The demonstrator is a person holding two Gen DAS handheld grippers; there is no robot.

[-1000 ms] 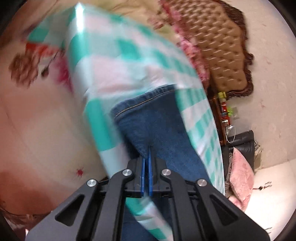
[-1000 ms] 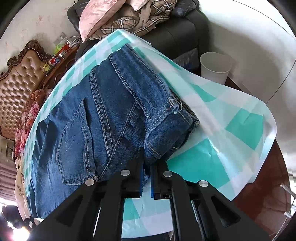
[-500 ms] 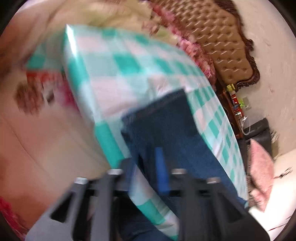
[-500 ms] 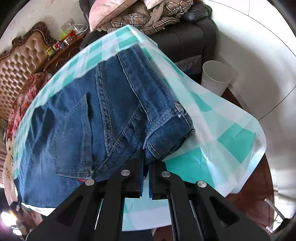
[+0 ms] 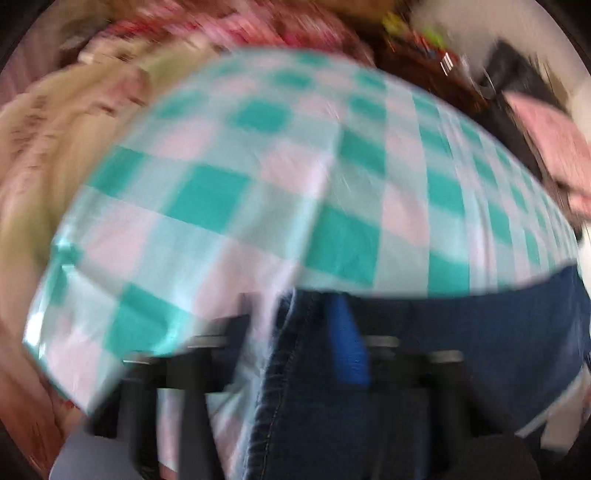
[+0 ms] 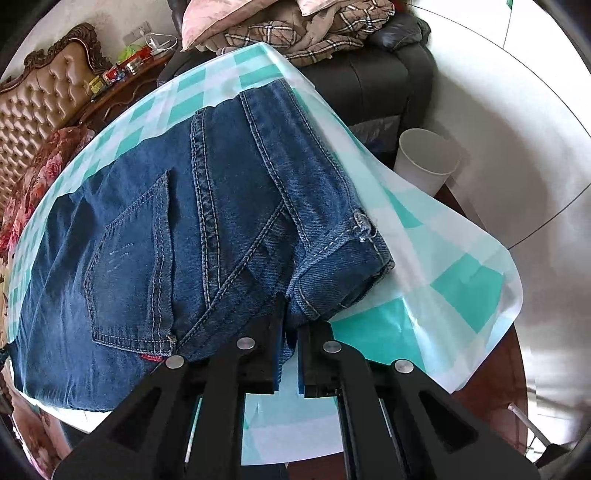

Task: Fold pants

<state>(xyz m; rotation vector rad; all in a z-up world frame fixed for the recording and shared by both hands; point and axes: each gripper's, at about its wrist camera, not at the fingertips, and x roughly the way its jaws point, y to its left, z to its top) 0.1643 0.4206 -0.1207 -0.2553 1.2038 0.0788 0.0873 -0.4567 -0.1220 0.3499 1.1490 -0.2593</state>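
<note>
Denim pants (image 6: 192,229) pinched in right tool (image 6: 290,354).

A lived-in home: behind the bench (image 6: 461,280) with its checked cloth stand a tufted headboard (image 6: 40,99), a black sofa (image 6: 373,77) (piled with pillows and a plaid blanket (image 6: 295,33)) and a white bin (image 6: 424,162).

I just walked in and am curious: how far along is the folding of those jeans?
Partly done, it seems. The jeans lie on the checked tablecloth already doubled, with stacked layers at the waistband. In hand: the right hand-held gripper pinches the waistband edge; the left hand-held gripper has denim between its fingers, though that view is blurred by motion. Left, probably: another fold to make a compact bundle.
</note>
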